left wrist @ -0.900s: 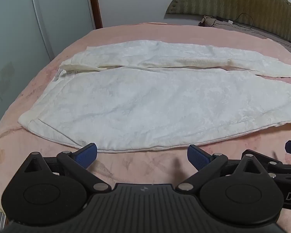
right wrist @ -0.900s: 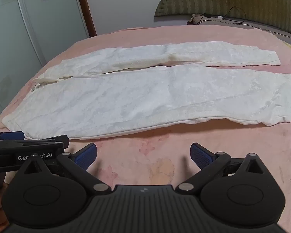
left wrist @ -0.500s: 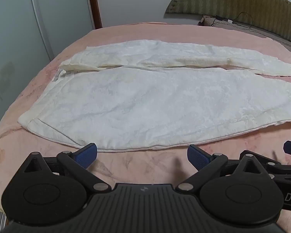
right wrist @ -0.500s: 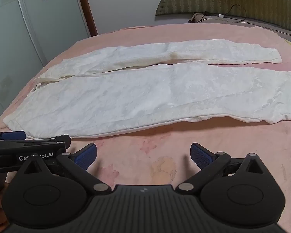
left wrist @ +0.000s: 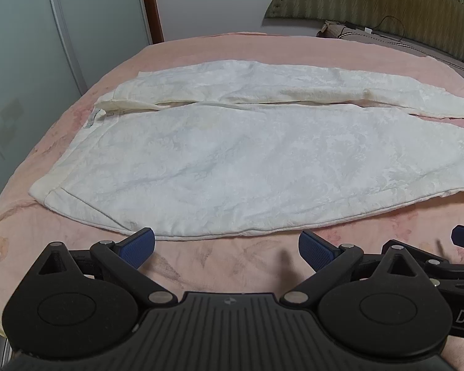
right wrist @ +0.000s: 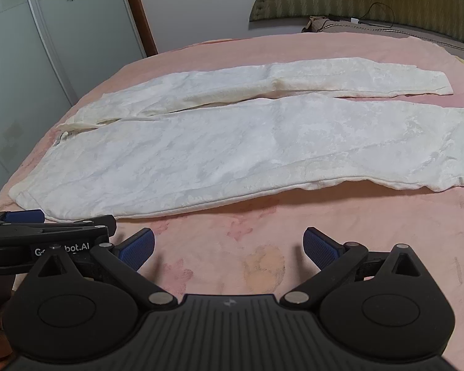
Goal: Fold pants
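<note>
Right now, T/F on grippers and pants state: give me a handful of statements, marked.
1. The white pants lie spread flat on the pink bedspread, both legs side by side. True.
2. The left gripper is clamped on the waistband. False: its jaws stand wide apart over bare bedspread, touching no cloth.
3. The right gripper is open and holds nothing. True.
4. The pants are already folded in half. False: both legs lie full length, unfolded.
5. The waistband end points toward the wardrobe doors. True.
</note>
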### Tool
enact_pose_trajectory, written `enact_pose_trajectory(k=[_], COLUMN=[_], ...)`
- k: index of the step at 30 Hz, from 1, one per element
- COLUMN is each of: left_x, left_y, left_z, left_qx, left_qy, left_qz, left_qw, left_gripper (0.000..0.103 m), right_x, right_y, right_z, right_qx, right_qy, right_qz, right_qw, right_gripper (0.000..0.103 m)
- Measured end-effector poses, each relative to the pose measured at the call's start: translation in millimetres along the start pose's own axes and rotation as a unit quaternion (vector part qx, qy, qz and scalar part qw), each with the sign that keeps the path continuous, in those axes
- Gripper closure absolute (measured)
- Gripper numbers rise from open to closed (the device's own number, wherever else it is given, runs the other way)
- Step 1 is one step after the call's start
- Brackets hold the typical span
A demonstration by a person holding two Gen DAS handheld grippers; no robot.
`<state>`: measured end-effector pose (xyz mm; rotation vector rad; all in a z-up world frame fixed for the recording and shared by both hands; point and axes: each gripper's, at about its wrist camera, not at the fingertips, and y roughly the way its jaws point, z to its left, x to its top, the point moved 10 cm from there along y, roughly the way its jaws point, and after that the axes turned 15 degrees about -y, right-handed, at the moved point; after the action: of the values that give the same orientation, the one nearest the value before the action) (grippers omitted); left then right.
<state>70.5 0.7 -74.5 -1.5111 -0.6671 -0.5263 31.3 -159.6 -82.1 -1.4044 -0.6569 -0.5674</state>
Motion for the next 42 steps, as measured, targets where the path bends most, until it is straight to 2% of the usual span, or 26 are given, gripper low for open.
enact_pose_trajectory(k=[42], left_x=[-2.6], left_y=[4.6], left_z=[1.3], left_qx=[0.002], left_qy=[-0.001], left_qz=[0.006], left_qw=[1.0000], left_gripper=[0.002], right_x=[-3.2], right_y=[2.6], right_z=[3.2], right_qx=[0.014], right_qy=[0.008], right_qz=[0.002], right_qw=[1.000], right_gripper=[0.000])
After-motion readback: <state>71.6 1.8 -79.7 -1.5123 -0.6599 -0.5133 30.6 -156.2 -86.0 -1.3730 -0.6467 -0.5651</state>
